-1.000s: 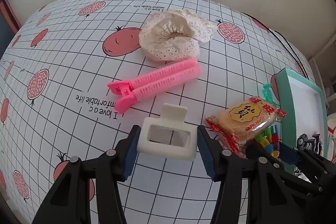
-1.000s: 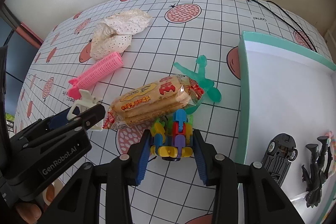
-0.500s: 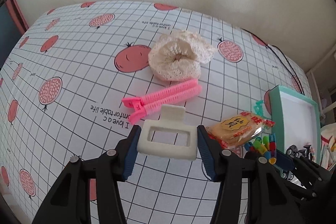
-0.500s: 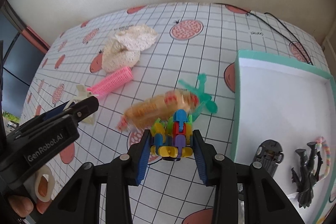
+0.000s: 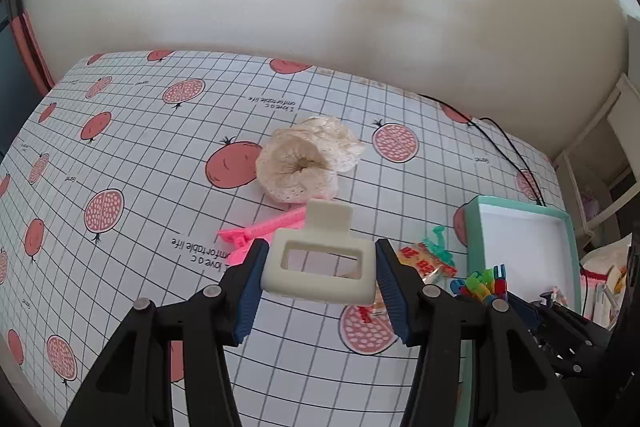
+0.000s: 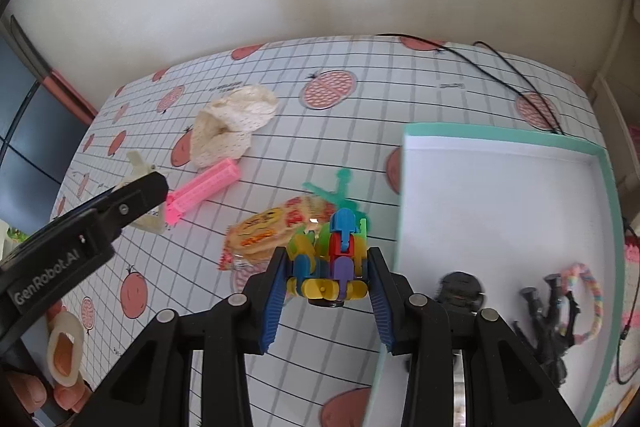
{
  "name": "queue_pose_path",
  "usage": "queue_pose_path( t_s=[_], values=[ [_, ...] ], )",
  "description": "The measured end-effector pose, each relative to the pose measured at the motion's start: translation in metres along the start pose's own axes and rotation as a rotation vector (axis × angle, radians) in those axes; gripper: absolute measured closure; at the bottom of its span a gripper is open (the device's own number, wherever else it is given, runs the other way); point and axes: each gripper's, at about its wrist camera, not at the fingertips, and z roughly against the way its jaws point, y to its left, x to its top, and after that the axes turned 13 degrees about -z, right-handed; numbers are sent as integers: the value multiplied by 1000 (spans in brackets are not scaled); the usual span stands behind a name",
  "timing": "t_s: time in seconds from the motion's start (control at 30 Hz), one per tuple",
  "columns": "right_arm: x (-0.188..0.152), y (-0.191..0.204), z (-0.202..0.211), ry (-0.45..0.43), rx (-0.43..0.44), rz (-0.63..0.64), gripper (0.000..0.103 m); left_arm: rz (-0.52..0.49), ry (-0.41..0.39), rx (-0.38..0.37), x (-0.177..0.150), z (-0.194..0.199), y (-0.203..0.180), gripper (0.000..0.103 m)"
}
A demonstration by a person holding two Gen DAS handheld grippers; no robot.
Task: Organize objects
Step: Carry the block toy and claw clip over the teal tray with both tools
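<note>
Both tongs risen off table since earlier: left gripper [image 5: 319, 277] clamps white hair clip [image 5: 320, 261]; right gripper [image 6: 328, 285] clamps block toy [image 6: 330, 259], liable to strike box [image 6: 404, 195] rim

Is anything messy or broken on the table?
Nothing looks broken or spilled. The cream lace cloth lies crumpled in a heap beside the pink hair clips, and the snack packet lies partly over a green plastic toy, outside the teal box.
</note>
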Motion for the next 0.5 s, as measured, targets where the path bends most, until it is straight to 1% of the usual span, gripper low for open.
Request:
queue_pose_path(
  t_s=[0.13,0.5],
  values=[
    [3,-22,7,-13,-21,-34,62,-16,-13,-19,2,4,-17,48],
    [8,-95,31,-57,-73,-152,62,-109,-30,-84,2,5,-83,48]
  ],
)
